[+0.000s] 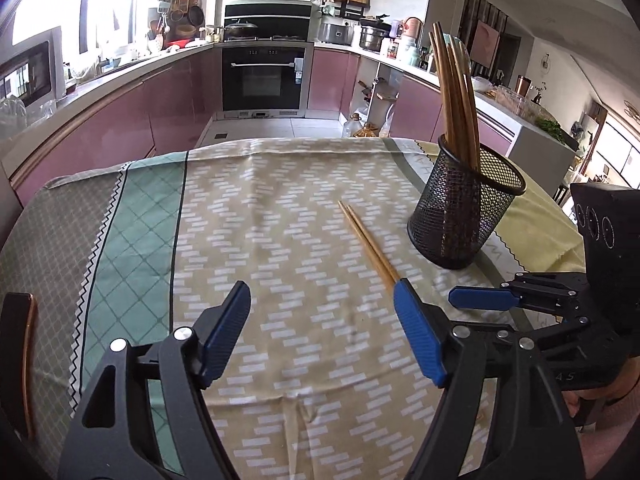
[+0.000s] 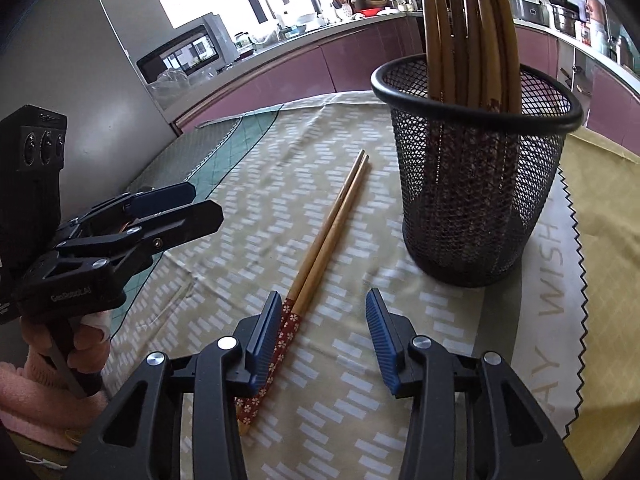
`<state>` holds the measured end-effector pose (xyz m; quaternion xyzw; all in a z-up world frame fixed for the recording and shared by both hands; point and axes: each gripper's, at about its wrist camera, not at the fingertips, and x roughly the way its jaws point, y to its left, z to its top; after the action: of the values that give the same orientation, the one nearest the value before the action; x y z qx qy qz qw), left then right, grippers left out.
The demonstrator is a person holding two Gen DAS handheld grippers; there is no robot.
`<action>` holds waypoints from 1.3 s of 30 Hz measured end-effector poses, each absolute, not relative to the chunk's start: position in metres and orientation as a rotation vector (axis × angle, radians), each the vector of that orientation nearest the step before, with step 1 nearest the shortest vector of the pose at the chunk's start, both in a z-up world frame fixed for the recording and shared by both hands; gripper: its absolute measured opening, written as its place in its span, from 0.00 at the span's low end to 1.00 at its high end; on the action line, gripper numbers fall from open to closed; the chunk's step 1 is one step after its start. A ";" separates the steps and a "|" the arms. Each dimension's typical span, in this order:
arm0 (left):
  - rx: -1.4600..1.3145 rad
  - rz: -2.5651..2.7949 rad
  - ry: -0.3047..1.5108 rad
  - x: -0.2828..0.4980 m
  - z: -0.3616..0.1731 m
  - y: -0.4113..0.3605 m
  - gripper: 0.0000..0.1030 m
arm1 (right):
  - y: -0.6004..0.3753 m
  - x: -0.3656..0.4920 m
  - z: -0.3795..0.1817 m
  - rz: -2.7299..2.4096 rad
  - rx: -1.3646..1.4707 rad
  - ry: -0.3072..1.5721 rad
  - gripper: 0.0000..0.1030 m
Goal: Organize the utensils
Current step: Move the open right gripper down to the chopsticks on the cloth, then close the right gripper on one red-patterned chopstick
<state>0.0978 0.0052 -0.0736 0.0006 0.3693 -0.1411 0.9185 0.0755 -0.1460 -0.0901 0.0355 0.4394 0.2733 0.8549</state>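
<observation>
I am looking down the right tool point(image 2: 322, 338) at the bottom middle of its frame; its fingers are standing apart and gripping nothing. The pair point(image 2: 320, 256) of chopsticks is lying on the cloth point(image 2: 248, 208) of the desk, running from the lower middle up toward the centre. Its red flowered handle end is sitting just beside my left finger point(image 2: 262, 344), partly hidden under it, so the pair is lying off to the left side of the gap, not centred in it.

In the left view, the left tool point(image 1: 322, 310) at the bottom of the frame is also spread open and empty, with the pair emerging from behind its right finger point(image 1: 418, 332).

I am judging the sticks as light, stiff, thin wood, smooth and likely to roll or splay apart when pinched. I am favouring a hold on the wrapped handle part, across both sticks at once, where the wrap may give more friction.

Farther off, at the upper right of the right view, the mesh cup point(image 2: 476, 184) is standing upright with more chopsticks point(image 2: 468, 28) leaning in it. It looks light enough to tip if bumped.
</observation>
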 end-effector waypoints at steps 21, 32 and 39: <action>0.000 -0.320 0.788 0.101 -0.084 0.000 0.71 | -0.133 0.074 -0.090 0.504 -0.028 0.920 0.32; 0.098 -0.368 0.867 0.123 -0.098 -0.038 0.64 | -0.148 0.078 -0.092 0.500 0.014 0.934 0.31; 0.141 -0.390 0.905 0.135 -0.108 -0.055 0.55 | -0.154 0.080 -0.092 0.512 0.020 0.935 0.31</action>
<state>0.1350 -0.0545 -0.1085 0.0674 0.4339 -0.1869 0.8788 0.0799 -0.1541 -0.0924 0.0095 0.4458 0.2440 0.8612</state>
